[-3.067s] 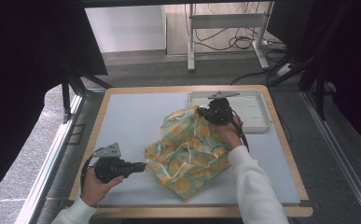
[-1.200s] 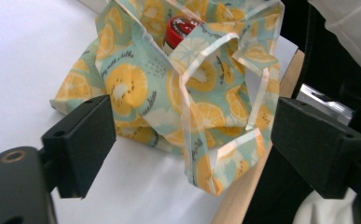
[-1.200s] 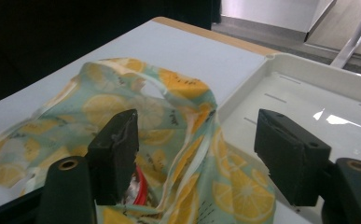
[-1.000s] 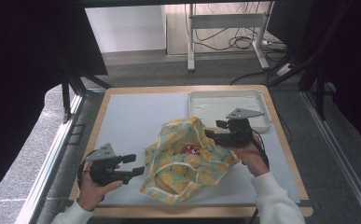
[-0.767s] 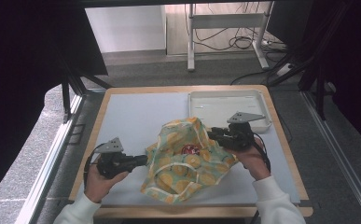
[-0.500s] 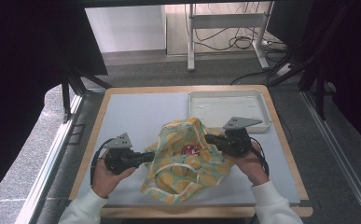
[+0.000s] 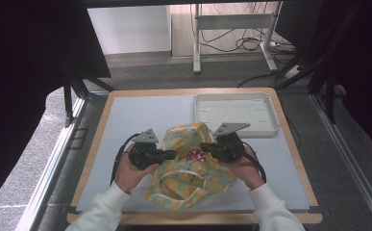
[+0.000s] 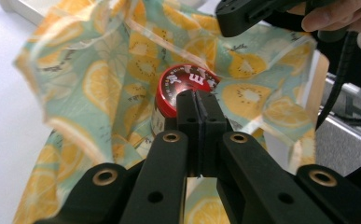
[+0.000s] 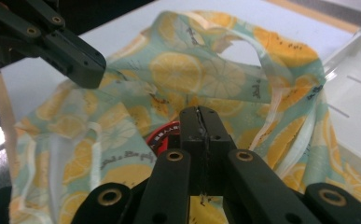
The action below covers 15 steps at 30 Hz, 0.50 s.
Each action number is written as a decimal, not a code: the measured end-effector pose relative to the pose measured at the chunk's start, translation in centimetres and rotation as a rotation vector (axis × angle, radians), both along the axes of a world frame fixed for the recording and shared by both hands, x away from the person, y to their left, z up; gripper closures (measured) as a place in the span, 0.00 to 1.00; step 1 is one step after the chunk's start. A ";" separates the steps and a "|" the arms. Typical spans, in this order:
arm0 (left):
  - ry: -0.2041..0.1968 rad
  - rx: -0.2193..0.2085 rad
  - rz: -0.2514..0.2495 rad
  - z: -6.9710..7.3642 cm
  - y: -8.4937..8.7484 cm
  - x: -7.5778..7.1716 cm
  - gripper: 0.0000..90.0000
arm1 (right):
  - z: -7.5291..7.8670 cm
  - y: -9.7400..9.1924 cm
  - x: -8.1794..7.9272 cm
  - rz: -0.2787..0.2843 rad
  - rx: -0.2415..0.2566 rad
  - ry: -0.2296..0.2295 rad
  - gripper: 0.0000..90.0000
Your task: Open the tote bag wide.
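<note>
The fingers of both your left gripper (image 7: 170, 155) and right gripper (image 7: 205, 146) are pressed together on the bag (image 7: 193, 185) rims, so next pull the mouth open around the red can (image 7: 195, 155).

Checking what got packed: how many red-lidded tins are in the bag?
1: the red-lidded tin sits in the fruit-print bag, between both grippers; folds may hide others.
</note>
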<state>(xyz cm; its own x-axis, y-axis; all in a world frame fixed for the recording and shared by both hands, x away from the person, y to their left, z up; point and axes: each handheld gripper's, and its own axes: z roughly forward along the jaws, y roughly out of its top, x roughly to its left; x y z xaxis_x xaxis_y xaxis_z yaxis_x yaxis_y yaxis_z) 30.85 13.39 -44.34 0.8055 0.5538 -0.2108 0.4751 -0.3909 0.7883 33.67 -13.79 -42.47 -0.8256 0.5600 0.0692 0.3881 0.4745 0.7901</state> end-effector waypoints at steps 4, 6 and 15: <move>0.010 0.036 -0.005 -0.9 -1.0 0.6 1.00 | -0.8 0.5 0.8 -0.014 -0.038 0.017 0.98; 0.020 0.045 -0.006 -1.3 -1.3 0.8 1.00 | -1.1 0.6 1.1 -0.024 -0.058 0.019 0.98; 0.091 0.066 -0.032 -3.3 -2.1 1.0 1.00 | -2.4 0.6 2.2 -0.074 -0.136 0.059 0.98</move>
